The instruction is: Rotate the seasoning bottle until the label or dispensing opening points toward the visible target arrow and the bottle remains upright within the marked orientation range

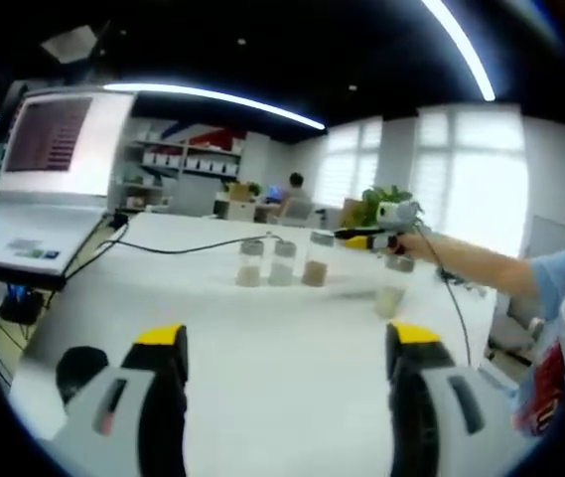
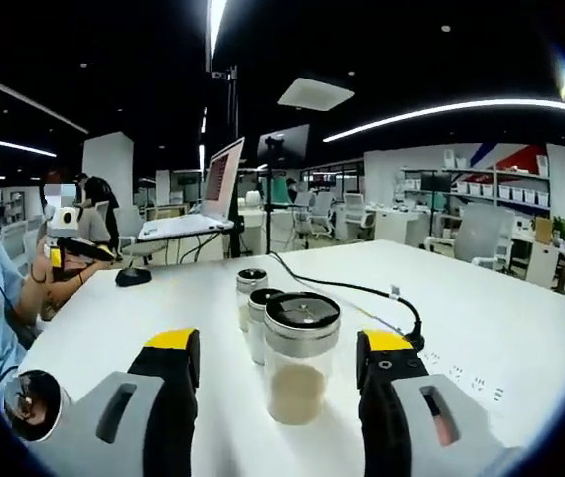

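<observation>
Open-plan office. Long white table is seen with an open laptop and a black cable run across it. Dark ceiling with linear strip lights; wall shelves stocked with white boxes; rows of desks and office chairs; seated people at the back; bright windows.

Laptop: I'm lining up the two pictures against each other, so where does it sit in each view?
Left gripper view: the laptop is at the upper left, open, its screen facing the camera.
Right gripper view: the laptop is left of centre, farther off, seen nearly side-on.
Shared landmark: the thin black cable lying across the white surface.
</observation>
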A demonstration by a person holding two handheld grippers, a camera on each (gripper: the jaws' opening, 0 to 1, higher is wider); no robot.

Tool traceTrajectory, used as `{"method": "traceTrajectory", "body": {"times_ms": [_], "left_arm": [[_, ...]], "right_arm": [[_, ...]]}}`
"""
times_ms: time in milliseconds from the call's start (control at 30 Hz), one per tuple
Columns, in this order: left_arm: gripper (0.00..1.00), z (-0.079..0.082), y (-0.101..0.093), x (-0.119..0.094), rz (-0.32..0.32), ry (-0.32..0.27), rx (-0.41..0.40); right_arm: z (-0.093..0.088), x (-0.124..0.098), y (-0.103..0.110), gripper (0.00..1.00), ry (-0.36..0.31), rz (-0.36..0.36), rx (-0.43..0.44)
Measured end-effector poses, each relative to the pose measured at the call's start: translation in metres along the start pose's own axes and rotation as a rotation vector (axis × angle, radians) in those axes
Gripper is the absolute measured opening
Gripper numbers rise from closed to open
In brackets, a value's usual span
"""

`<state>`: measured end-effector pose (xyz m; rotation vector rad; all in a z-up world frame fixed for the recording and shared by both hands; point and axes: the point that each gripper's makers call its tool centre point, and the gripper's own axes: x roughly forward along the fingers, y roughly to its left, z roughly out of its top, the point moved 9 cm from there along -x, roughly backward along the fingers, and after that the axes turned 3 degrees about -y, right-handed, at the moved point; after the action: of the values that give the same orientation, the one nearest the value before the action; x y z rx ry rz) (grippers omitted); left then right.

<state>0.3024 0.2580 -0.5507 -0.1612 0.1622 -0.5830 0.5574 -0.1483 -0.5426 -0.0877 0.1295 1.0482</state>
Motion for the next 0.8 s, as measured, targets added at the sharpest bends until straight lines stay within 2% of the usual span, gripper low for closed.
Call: {"method": "traceTrajectory", "body": {"times_ms": [267, 400, 667, 733, 800], "left_arm": [[0.87, -0.009, 0.003, 0.006, -0.002, 0.031, -0.01], [0.87, -0.012, 0.004, 0.007, -0.002, 0.047, -0.012], [0.86, -0.009, 0.001, 0.004, 0.004, 0.032, -0.006], [0.86, -0.009, 0.002, 0.004, 0.006, 0.03, -0.006], [0.86, -0.01, 0.002, 0.003, 0.008, 0.031, -0.008]], "right_arm": [[-0.011, 0.02, -0.004, 0.64, -0.038, 0.061, 0.006], [-0.017, 0.026, -0.007, 0.6, -0.048, 0.064, 0.01], [-0.032, 0.034, -0.01, 0.55, -0.062, 0.045, 0.024], [-0.035, 0.036, -0.01, 0.54, -0.06, 0.06, 0.026], [-0.035, 0.039, -0.008, 0.52, -0.092, 0.096, 0.026]]}}
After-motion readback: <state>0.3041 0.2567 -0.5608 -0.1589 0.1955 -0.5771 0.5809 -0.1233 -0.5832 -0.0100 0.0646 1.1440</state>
